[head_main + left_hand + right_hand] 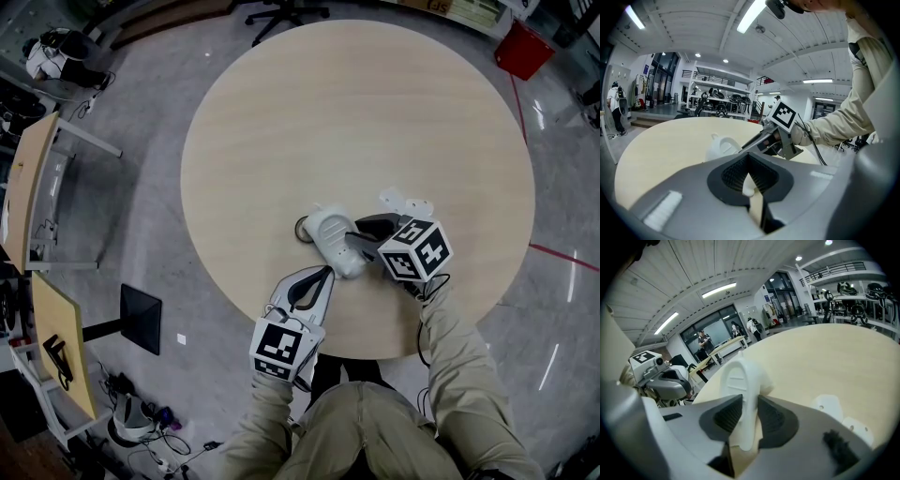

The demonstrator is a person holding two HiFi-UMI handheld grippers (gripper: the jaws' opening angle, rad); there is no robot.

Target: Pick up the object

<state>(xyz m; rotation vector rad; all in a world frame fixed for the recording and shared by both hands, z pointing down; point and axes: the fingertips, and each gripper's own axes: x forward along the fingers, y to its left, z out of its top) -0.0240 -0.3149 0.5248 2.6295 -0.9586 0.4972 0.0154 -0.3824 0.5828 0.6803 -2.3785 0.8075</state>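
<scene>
A white plastic jug [330,236] lies on its side near the front of the round wooden table [356,112]. My right gripper [356,240] reaches it from the right. In the right gripper view the jug's flat handle [740,390] stands between the two dark pads, which touch it on both sides. My left gripper [325,273] rests on the table just in front of the jug with its jaws together and nothing in them. The left gripper view shows the jug [721,146] a short way ahead of the left gripper [749,180], with the right gripper [761,138] on it.
Two small white flat pieces [405,202] lie on the table just behind my right gripper, and show as white flat pieces [830,408] in the right gripper view. Desks [28,187], an office chair [281,14] and a red bin [523,49] stand on the floor around the table.
</scene>
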